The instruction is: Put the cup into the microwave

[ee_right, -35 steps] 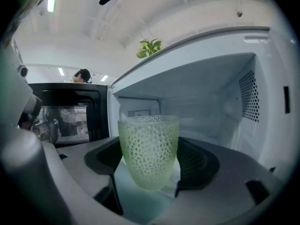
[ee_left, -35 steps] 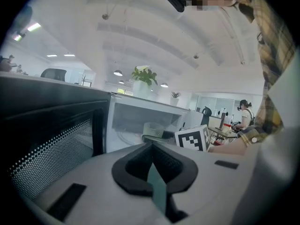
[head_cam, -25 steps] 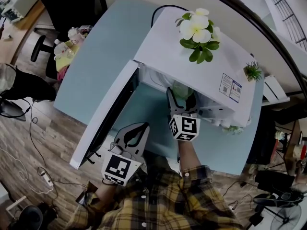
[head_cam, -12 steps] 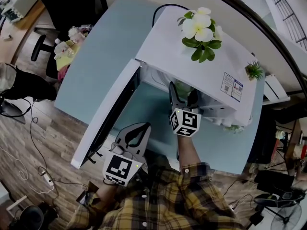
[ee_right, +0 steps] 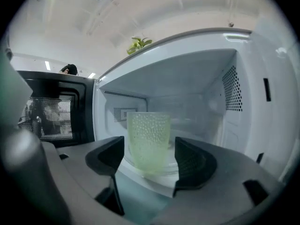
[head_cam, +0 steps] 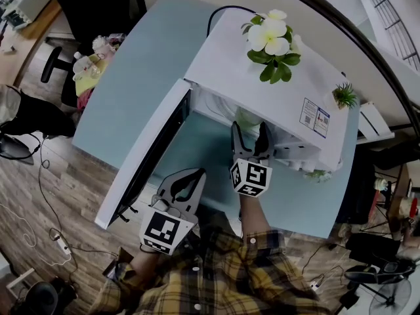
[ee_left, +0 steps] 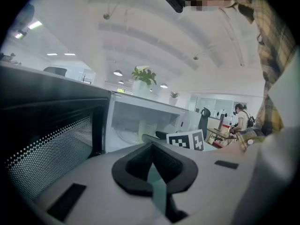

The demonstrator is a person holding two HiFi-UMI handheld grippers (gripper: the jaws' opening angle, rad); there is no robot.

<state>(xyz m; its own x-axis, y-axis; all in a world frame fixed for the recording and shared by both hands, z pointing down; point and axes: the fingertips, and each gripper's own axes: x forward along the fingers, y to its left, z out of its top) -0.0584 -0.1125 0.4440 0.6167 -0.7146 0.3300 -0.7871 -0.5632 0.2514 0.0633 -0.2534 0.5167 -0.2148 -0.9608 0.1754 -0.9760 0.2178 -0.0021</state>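
A pale green dimpled cup (ee_right: pixel 149 139) stands upright on the glass turntable inside the open white microwave (head_cam: pixel 243 71). From the head view only the cup's top (head_cam: pixel 248 117) shows under the microwave's roof. My right gripper (ee_right: pixel 148 160) is open at the microwave's mouth, its pads on either side of the cup and clear of it. In the head view that right gripper (head_cam: pixel 249 130) points into the cavity. My left gripper (head_cam: pixel 190 176) is shut and empty, low beside the open door (head_cam: pixel 147 156). From its own view the left gripper (ee_left: pixel 152 149) faces the cavity.
A potted white flower (head_cam: pixel 270 41) stands on the microwave's roof. A small green plant (head_cam: pixel 344 96) sits behind it. The open door swings out to the left over the pale blue table (head_cam: pixel 138 71). Office chairs and cables lie on the wooden floor at left.
My right gripper has drawn back a little toward the person, while the cup stays in the microwave. The left gripper has hardly moved.
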